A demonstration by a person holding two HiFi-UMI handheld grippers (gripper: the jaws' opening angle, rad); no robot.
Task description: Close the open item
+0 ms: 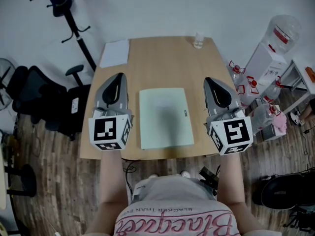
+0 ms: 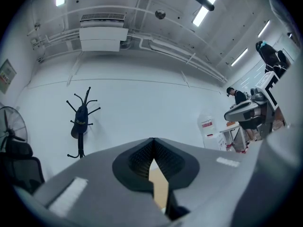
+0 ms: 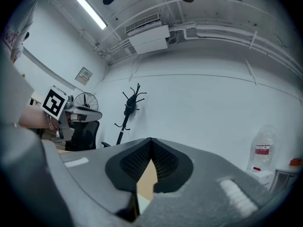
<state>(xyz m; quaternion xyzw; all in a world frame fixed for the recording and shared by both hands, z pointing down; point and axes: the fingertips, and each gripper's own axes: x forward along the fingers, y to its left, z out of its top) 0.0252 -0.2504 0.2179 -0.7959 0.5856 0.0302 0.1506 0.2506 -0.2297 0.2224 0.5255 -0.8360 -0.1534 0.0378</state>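
hovering on either side of the pale green folder, the left gripper and the right gripper each have their jaws pressed together at the tips with nothing between them. neither touches the folder. it lies flat in the middle of the wooden table and reads as one smooth panel with a small tab on its right edge. no raised cover or spread pages show, so i cannot tell whether it is open at all. the main risk is working it with closed tips: a thin, slick cover would probably slide rather than lift. a push away from the person could send the folder toward the small glass beyond its far right corner, or the white pad beyond its far left corner.
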